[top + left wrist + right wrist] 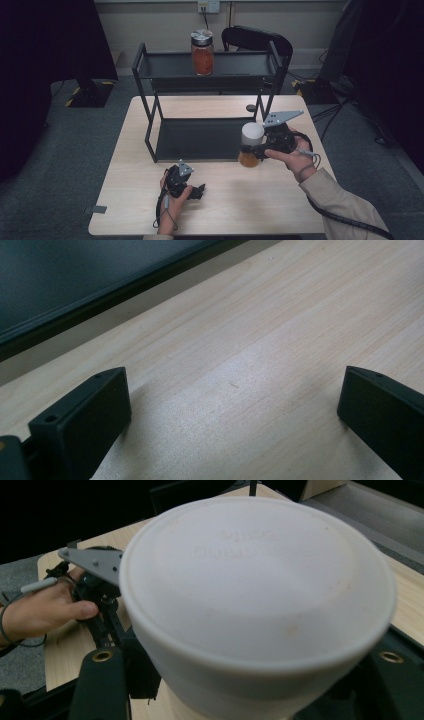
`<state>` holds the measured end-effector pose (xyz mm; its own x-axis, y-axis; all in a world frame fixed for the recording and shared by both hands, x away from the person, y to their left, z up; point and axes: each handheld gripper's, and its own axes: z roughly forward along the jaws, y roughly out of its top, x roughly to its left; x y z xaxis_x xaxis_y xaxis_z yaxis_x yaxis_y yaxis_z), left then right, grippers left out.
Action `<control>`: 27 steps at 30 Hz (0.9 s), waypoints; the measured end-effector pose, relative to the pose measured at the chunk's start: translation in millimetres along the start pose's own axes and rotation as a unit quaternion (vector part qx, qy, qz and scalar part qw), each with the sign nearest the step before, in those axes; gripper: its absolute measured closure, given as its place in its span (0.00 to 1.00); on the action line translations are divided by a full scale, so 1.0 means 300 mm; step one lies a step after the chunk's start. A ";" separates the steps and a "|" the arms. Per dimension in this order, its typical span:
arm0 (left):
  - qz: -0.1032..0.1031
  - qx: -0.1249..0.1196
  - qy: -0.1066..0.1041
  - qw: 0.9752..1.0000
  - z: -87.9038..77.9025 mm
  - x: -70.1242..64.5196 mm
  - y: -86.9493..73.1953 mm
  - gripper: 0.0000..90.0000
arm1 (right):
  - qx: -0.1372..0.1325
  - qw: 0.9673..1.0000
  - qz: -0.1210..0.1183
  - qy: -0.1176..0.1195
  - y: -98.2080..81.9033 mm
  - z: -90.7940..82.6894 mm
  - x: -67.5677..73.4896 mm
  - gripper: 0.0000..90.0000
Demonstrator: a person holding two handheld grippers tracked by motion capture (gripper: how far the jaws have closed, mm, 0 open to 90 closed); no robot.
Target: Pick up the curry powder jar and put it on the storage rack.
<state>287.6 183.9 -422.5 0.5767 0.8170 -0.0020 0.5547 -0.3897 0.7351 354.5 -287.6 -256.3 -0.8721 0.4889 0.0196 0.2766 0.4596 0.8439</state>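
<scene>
White-lidded jar (251,146) of orange stuff sits clamped in the right gripper (256,149), at about 3 o'clock on the table (125,210), just off the black rack's (150,127) lower shelf. Left gripper (196,192) rests at 7 o'clock, jaws spread wide over bare wood, holding nothing. A second, metal-lidded jar (202,52) stands on the rack's top shelf at 12 o'clock.

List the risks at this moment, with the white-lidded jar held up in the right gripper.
1. The right gripper holds the white-lidded jar of orange contents above the light wooden table; a loosened grip could drop it.
2. The black metal two-tier rack stands close by; its post could clip the jar.
3. The open left gripper offers no support.
</scene>
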 end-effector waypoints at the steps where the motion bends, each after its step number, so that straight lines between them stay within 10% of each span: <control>1: 0.000 0.000 0.000 1.000 0.000 0.000 0.000 0.00 | 0.000 1.000 0.000 0.000 0.000 0.000 0.000 0.39; 27: 0.001 0.001 0.000 1.000 0.000 0.001 0.001 0.00 | -0.022 1.000 -0.008 -0.018 0.257 -0.054 -0.038 0.39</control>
<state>287.8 184.0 -422.2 0.5783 0.8159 0.0001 0.5541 -0.3928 0.7339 379.2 -269.7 -182.7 -0.8616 0.5075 -0.0128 0.2434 0.4350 0.8669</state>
